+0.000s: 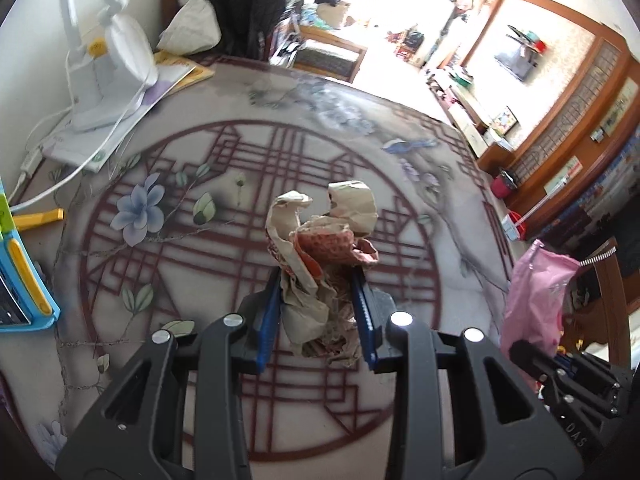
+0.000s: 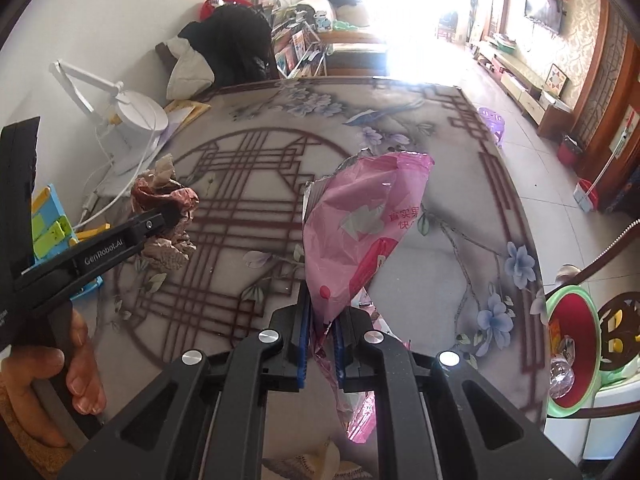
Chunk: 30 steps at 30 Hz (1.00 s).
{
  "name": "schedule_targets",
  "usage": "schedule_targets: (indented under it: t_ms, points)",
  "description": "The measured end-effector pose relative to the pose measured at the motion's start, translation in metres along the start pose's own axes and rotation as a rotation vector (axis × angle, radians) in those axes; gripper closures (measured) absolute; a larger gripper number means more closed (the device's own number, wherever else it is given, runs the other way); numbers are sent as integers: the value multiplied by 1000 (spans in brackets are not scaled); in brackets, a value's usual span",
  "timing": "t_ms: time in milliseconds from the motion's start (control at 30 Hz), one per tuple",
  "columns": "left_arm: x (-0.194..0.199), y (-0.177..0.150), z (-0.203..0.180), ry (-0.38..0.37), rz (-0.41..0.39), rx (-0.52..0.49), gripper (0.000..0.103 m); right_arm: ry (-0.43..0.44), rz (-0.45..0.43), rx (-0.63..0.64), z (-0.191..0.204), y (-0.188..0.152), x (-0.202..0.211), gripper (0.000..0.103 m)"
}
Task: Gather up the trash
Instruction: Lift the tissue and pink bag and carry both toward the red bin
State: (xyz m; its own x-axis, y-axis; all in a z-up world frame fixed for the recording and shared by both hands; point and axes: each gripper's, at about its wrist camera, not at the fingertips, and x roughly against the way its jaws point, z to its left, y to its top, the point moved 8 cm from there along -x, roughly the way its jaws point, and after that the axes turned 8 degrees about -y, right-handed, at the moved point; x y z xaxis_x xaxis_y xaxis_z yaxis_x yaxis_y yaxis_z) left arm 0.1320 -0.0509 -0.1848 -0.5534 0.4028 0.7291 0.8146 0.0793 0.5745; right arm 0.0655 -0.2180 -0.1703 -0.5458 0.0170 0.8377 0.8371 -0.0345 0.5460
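Pink wrapper [image 2: 360, 232], tan-and-red crumpled paper [image 1: 320, 248], maroon-latticed floral tablecloth [image 1: 200, 184].

The left hand-held gripper [image 1: 320, 280], black-bodied with blue finger pads [image 1: 269, 320], has its two fingers drawn in against a crumpled wad of brown and red paper [image 1: 320, 248], pinched between the pads and lifted off the worktop. In the right wrist view a bare hand [image 2: 60, 380] wraps this gripper's black handle at the lower left, fingers curled around it. The right hand-held gripper [image 2: 322, 320], of the same black and blue build, has its pads nearly together, clamping the lower end of a pink plastic bag [image 2: 360, 232] that stands up from between them.
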Motion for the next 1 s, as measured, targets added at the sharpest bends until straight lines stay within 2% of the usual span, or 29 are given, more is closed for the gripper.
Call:
schedule_targets:
  t_ms: [433,1000]
  points:
    - [23,-14,-34,-24,-14,-104,70,-14,-68,-69,-23,-11,32,94]
    - [21,-37,-65,-32,20,-154,70,-44,-70,-125,-59,-34,45,94]
